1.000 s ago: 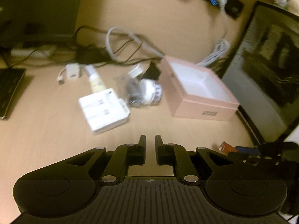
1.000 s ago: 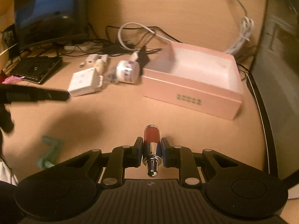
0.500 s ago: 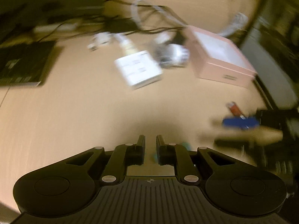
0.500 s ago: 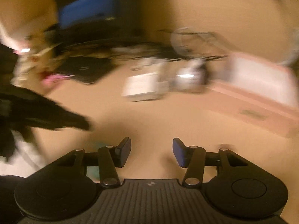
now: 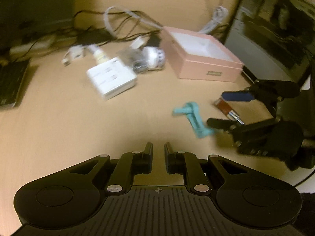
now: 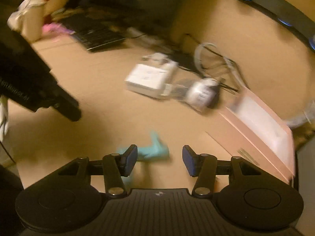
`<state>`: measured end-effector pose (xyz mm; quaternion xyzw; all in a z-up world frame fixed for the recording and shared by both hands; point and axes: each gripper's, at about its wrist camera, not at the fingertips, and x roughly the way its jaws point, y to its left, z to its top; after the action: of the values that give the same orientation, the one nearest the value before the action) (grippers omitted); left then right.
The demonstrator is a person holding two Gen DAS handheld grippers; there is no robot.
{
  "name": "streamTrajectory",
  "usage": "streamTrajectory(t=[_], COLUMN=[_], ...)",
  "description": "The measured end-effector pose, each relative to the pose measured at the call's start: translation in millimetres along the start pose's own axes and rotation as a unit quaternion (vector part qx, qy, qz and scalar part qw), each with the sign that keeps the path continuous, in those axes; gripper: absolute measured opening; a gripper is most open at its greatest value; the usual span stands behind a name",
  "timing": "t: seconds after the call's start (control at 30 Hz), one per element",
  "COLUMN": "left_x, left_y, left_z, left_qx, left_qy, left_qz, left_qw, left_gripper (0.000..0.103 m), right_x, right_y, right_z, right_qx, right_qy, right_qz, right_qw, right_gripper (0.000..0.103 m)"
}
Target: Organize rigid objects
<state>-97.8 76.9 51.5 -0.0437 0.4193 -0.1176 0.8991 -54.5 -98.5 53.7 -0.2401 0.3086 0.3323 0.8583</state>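
Observation:
My left gripper (image 5: 158,147) is shut and empty, low over the bare desk. A teal plastic piece (image 5: 194,118) lies to its right on the desk. My right gripper (image 5: 216,108) reaches in from the right with its jaws opening, and a red and silver tube (image 5: 226,108) lies loose on the desk between its fingers. In the right wrist view the right gripper (image 6: 159,154) stands open with the teal piece (image 6: 155,149) on the desk just beyond its blue pads (image 6: 131,155), not pressed. An open pink box (image 5: 206,59) sits further back.
A white flat box (image 5: 111,77), a white jar (image 5: 153,57) and small white adapters lie among tangled cables (image 5: 122,19). A keyboard (image 5: 11,86) is at the left and a dark monitor (image 5: 275,29) at the right. The left gripper (image 6: 39,90) shows dark at the left.
The right gripper let go of the red tube, opened and swung left towards the teal piece. The left gripper drifted, staying shut.

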Motion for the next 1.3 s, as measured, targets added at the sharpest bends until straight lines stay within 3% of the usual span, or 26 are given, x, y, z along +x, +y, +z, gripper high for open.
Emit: streamTrajectory(t=[0.1, 0.2, 0.23, 0.27, 0.33, 0.4, 0.5, 0.57, 0.7, 0.77, 0.87, 0.93, 0.97, 1.03, 1.1, 1.17, 1.23, 1.3], left_x=[9.3, 24.1, 29.8, 32.8, 36.7, 37.9, 43.9, 48.1, 57.8, 67.1, 83.7, 94.1, 97.7, 101.6, 106.6, 112.5, 117.5, 115.1], left_y=[-9.5, -17.4, -19.7, -21.4, -24.9, -28.3, -39.9, -49.9, -70.9, -83.4, -93.8, -95.6, -95.8, -97.3, -97.1, -99.5, -101.4, -100.3], left_z=[6.1, 13.3, 17.2, 20.9, 29.7, 36.0, 42.8, 46.8, 61.8, 67.7, 73.0, 75.7, 76.2, 76.2, 79.0, 78.0, 71.3, 64.2], left_qx=[0.006, -0.001, -0.005, -0.007, -0.008, 0.0, 0.056, 0.118, 0.232, 0.306, 0.391, 0.421, 0.427, 0.427, 0.411, 0.392, 0.39, 0.391], left_qy=[-0.002, 0.002, 0.005, 0.005, -0.004, -0.014, -0.016, -0.024, -0.03, -0.007, 0.043, 0.068, 0.072, 0.069, 0.066, 0.065, 0.072, 0.083], left_qz=[-0.021, -0.029, -0.028, -0.026, -0.025, -0.028, -0.055, -0.066, -0.087, -0.103, -0.094, -0.088, -0.088, -0.095, -0.096, -0.072, -0.054, -0.069], left_qw=[0.9998, 0.9996, 0.9996, 0.9996, 0.9997, 0.9995, 0.9968, 0.9906, 0.9683, 0.9465, 0.9144, 0.9001, 0.8968, 0.8968, 0.904, 0.9147, 0.9162, 0.9139], left_gripper=[0.014, 0.014, 0.014, 0.014, 0.014, 0.014, 0.014, 0.014, 0.015, 0.02, 0.02, 0.02, 0.02, 0.019, 0.019, 0.019, 0.017, 0.019], right_x=[-11.6, -3.7, 1.1, 5.9, 11.2, 10.4, 5.2, 2.5, 1.3, -0.4, -1.1, -1.6, -1.9, -2.3, -1.9, -2.2, -2.2, -1.3], right_y=[-28.9, -63.5, -72.5, -78.7, -83.4, -78.3, -73.8, -77.7, -83.6, -81.3, -78.1, -77.5, -76.9, -77.1, -76.9, -76.8, -77.9, -81.5], right_z=[-19.4, -41.7, -47.2, -51.8, -56.3, -58.8, -69.4, -74.7, -82.2, -87.6, -91.7, -93.9, -94.8, -95.1, -95.0, -94.7, -93.1, -89.9], right_qx=[0.08, 0.191, 0.224, 0.248, 0.265, 0.248, 0.218, 0.223, 0.242, 0.245, 0.242, 0.246, 0.247, 0.25, 0.25, 0.25, 0.25, 0.252], right_qy=[-0.009, 0.011, 0.017, 0.025, 0.033, 0.026, 0.016, 0.011, 0.012, 0.004, -0.008, -0.017, -0.02, -0.021, -0.022, -0.02, -0.015, -0.008], right_qz=[-0.022, -0.022, -0.019, -0.016, -0.017, -0.038, -0.073, -0.082, -0.08, -0.082, -0.088, -0.088, -0.088, -0.088, -0.088, -0.088, -0.085, -0.079], right_qw=[0.996, 0.981, 0.974, 0.968, 0.964, 0.968, 0.973, 0.971, 0.967, 0.966, 0.966, 0.965, 0.965, 0.964, 0.964, 0.964, 0.964, 0.964], right_gripper=[0.059, 0.057, 0.047, 0.023, 0.02, 0.02, 0.02, 0.02, 0.02, 0.021, 0.021, 0.021, 0.021, 0.021, 0.022, 0.022, 0.022, 0.022])
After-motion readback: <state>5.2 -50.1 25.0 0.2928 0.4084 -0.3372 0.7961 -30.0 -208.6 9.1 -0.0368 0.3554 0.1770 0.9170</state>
